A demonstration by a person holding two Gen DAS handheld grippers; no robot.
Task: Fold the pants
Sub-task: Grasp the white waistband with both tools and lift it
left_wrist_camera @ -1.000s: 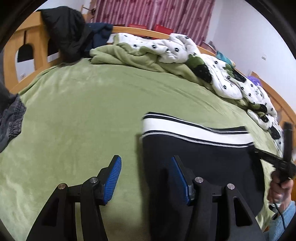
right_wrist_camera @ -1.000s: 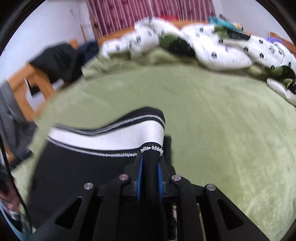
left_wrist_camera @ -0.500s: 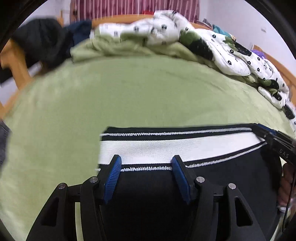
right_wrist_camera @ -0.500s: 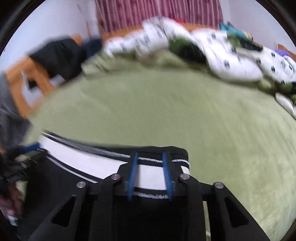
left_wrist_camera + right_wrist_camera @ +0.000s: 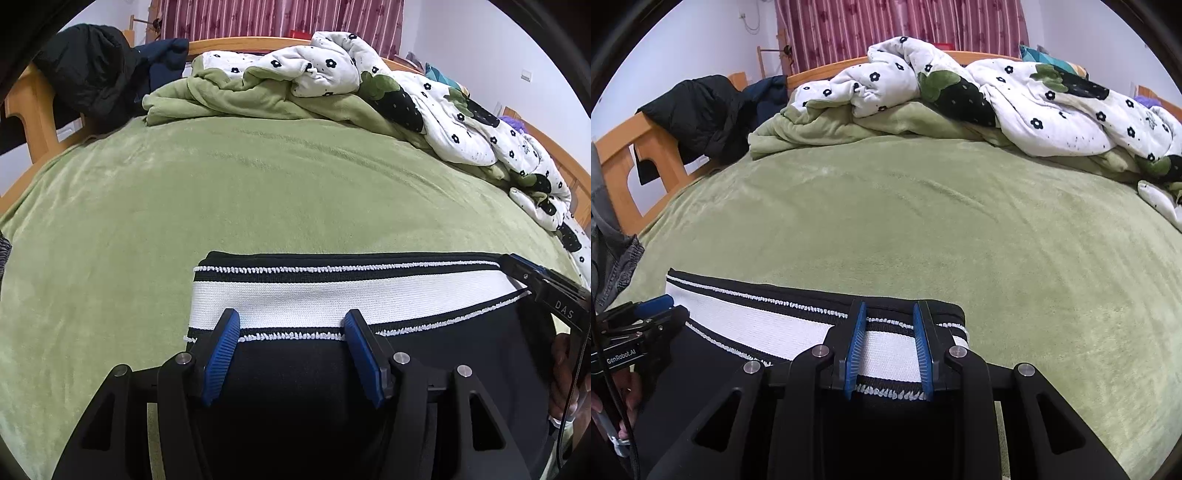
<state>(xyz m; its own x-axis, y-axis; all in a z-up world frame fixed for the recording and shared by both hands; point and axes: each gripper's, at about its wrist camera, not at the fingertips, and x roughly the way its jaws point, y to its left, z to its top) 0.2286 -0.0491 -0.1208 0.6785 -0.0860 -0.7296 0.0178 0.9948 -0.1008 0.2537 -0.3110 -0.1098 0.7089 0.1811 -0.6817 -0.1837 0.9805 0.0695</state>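
Pants [image 5: 303,387] lie flat on the green blanket [image 5: 258,192] at the near edge of the bed, black cloth with a broad white waistband [image 5: 332,299] turned away from me toward the crumpled flowered quilt [image 5: 443,118]. That band runs straight across both wrist views, from left to right, so I judge the long axis of the garment to run back toward me, with the legs below the frames and out of sight.

My left gripper [image 5: 291,343] sits over the band's left end with its jaws standing apart, blue pads on either side of a stretch of the lower trim and pinching nothing. My right gripper [image 5: 890,347] is at the opposite corner, jaws parted by a narrower gap with the band lying between them; I see no cloth gathered or squeezed there either.

This fabric looks soft, light and limp, so I expect it to sag and crease wherever it is unsupported. I reckon the ribbed elastic band is the firmest part to take, one corner in each gripper, since the thin black cloth below would likely bunch or slip
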